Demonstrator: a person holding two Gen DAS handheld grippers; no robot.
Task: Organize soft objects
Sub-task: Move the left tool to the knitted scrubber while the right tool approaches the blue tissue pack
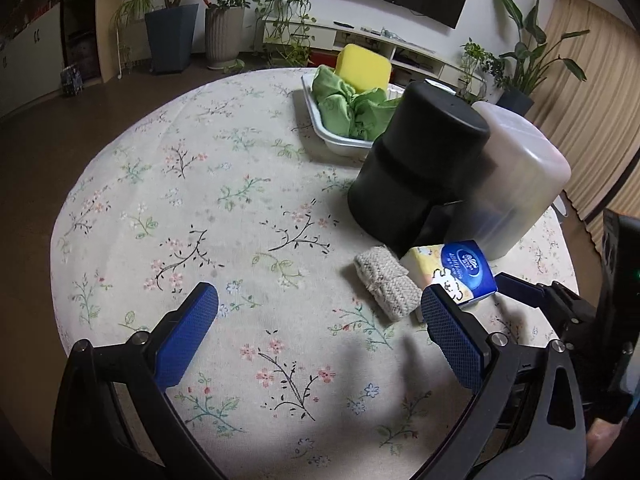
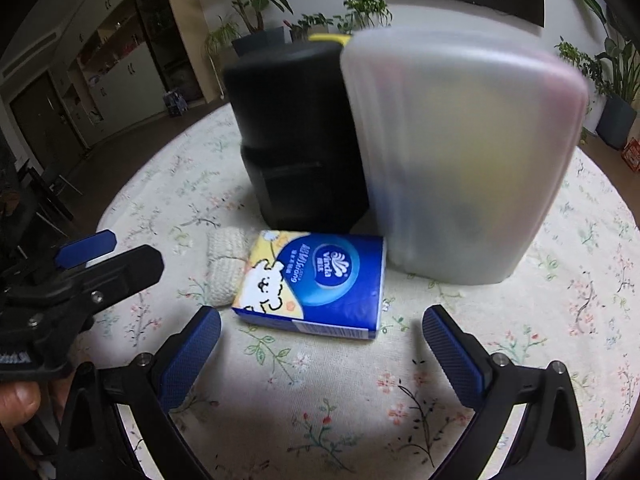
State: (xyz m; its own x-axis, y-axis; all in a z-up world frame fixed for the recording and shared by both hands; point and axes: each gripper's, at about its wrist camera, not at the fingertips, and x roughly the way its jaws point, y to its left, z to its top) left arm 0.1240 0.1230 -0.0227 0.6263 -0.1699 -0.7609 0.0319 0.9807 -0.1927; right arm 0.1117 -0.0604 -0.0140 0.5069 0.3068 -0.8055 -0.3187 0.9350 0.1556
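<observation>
A blue and yellow tissue pack (image 2: 316,284) lies flat on the floral tablecloth, also in the left wrist view (image 1: 452,274). A beige knitted cloth (image 1: 386,282) lies touching its left side, seen too in the right wrist view (image 2: 226,266). My right gripper (image 2: 320,338) is open, just short of the tissue pack, empty. My left gripper (image 1: 318,310) is open and empty, its right finger (image 1: 452,332) close to the cloth and pack. A white tray (image 1: 320,128) at the back holds a green cloth (image 1: 352,106) and a yellow sponge (image 1: 362,68).
A black cylindrical container (image 1: 416,168) and a frosted plastic box (image 2: 460,156) stand just behind the tissue pack. The round table (image 1: 180,200) drops off on all sides. The left gripper's body (image 2: 72,288) sits at the left of the right wrist view.
</observation>
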